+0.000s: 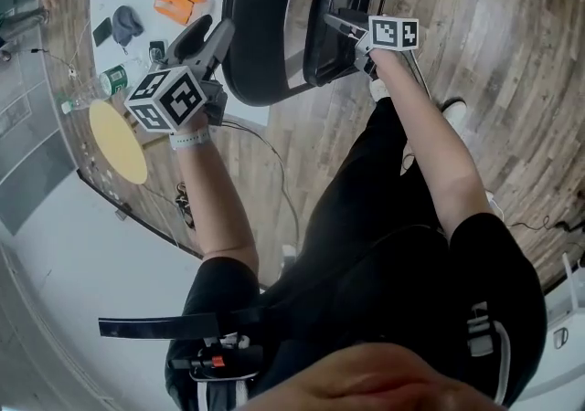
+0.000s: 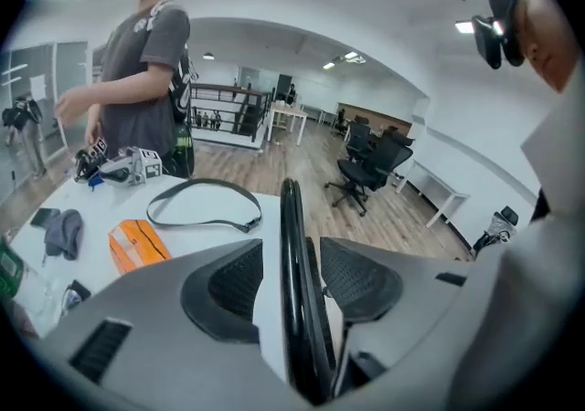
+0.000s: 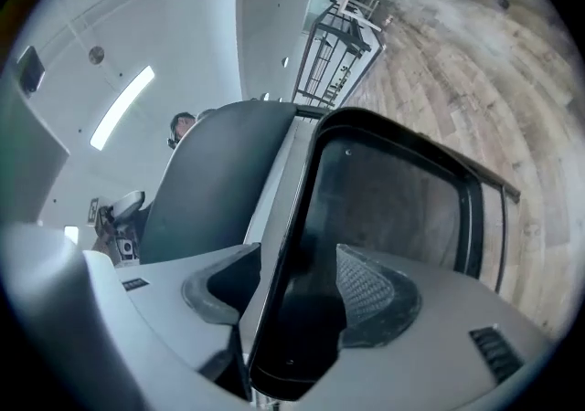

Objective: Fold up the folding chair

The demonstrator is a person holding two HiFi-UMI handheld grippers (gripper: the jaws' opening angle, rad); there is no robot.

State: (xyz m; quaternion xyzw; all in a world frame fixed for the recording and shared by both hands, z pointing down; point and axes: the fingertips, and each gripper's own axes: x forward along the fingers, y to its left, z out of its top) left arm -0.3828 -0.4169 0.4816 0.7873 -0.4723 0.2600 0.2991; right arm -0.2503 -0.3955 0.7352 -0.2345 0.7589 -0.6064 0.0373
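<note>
The black folding chair stands on the wood floor, its curved backrest (image 1: 265,16) beside the framed seat (image 1: 336,7). My left gripper (image 1: 207,40) reaches the backrest's left rim. In the left gripper view that thin black rim (image 2: 294,245) runs upright between the jaws of this gripper (image 2: 292,279), with a gap on each side; it is open. My right gripper (image 1: 347,26) is at the seat's near edge. The right gripper view shows the seat (image 3: 393,199) tilted on edge with its lower corner between the spread jaws of that gripper (image 3: 292,292), and the backrest (image 3: 219,181) behind.
A white table (image 2: 228,240) lies behind the chair with an orange packet (image 1: 181,1), a grey strap (image 2: 203,204) and a grey cloth (image 1: 126,21). Another person (image 2: 146,62) stands at its far side. A yellow disc (image 1: 119,140) lies at left. Office chairs (image 2: 370,163) stand further off.
</note>
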